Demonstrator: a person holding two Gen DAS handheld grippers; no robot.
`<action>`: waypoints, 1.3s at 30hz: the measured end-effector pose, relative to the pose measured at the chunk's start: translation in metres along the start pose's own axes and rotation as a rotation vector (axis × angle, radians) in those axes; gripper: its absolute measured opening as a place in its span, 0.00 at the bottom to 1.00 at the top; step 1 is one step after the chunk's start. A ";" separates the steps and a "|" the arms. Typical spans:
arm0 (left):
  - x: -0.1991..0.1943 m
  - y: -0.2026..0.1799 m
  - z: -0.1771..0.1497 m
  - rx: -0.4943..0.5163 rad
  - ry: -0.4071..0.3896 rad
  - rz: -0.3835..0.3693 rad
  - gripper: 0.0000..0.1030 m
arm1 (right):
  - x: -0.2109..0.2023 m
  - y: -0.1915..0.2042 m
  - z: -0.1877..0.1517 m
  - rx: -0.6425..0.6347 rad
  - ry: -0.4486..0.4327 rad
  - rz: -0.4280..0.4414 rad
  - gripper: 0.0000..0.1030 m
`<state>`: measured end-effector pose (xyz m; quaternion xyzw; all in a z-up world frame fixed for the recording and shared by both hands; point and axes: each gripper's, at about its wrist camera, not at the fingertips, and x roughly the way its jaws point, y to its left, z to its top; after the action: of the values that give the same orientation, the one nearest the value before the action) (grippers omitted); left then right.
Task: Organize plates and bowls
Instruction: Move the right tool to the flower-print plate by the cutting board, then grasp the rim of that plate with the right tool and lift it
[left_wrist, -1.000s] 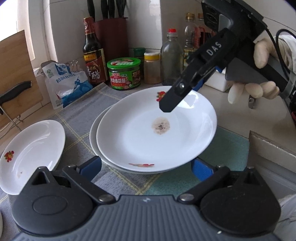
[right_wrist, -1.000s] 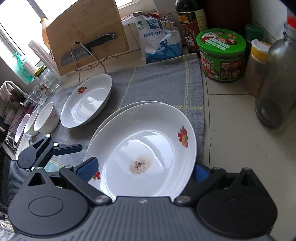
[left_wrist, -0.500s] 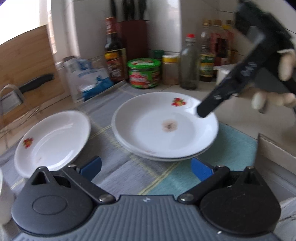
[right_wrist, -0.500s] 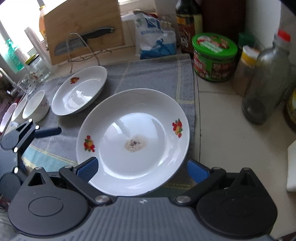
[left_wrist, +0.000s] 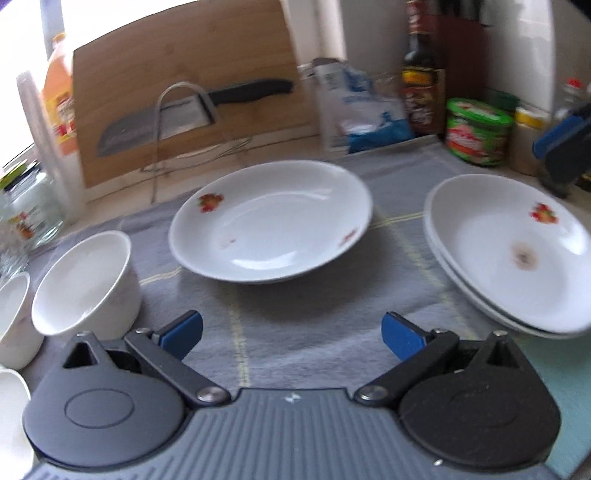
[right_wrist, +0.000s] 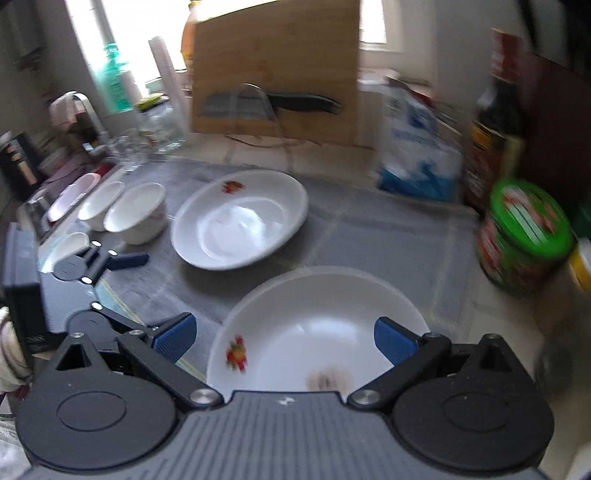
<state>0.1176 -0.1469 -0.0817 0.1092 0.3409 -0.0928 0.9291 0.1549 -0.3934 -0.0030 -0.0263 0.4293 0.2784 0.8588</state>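
In the left wrist view the left gripper (left_wrist: 291, 334) hangs with its blue-padded jaws spread wide and nothing between them, above a grey cloth (left_wrist: 317, 314). Just ahead of it lies a single white plate (left_wrist: 271, 219) with red flower marks, holding nothing. To the right sits a stack of two plates (left_wrist: 506, 254), the top one carrying a small brown smear. At the left stand white bowls (left_wrist: 86, 284), nothing inside the nearest. A green-lidded jar (left_wrist: 478, 131) and a dark sauce bottle (left_wrist: 419, 92) stand behind; their labels are too blurred to read. In the right wrist view the right gripper (right_wrist: 282, 336) is likewise spread wide and holds nothing, poised over the near rim of the stacked plates (right_wrist: 317, 332), whose smear shows between the pads. The lone plate (right_wrist: 240, 221) lies farther ahead, the bowls (right_wrist: 136, 212) to its left.
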 end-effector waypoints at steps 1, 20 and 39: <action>0.003 0.001 0.000 -0.003 0.007 0.006 1.00 | 0.006 -0.001 0.008 -0.007 0.002 0.021 1.00; 0.049 0.021 0.012 -0.119 0.013 -0.076 1.00 | 0.097 0.003 0.085 -0.074 0.105 0.092 1.00; 0.054 0.024 0.012 -0.115 -0.033 -0.081 1.00 | 0.196 -0.022 0.128 -0.035 0.282 0.214 1.00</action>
<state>0.1719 -0.1326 -0.1048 0.0403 0.3343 -0.1122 0.9349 0.3516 -0.2864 -0.0738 -0.0341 0.5409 0.3689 0.7551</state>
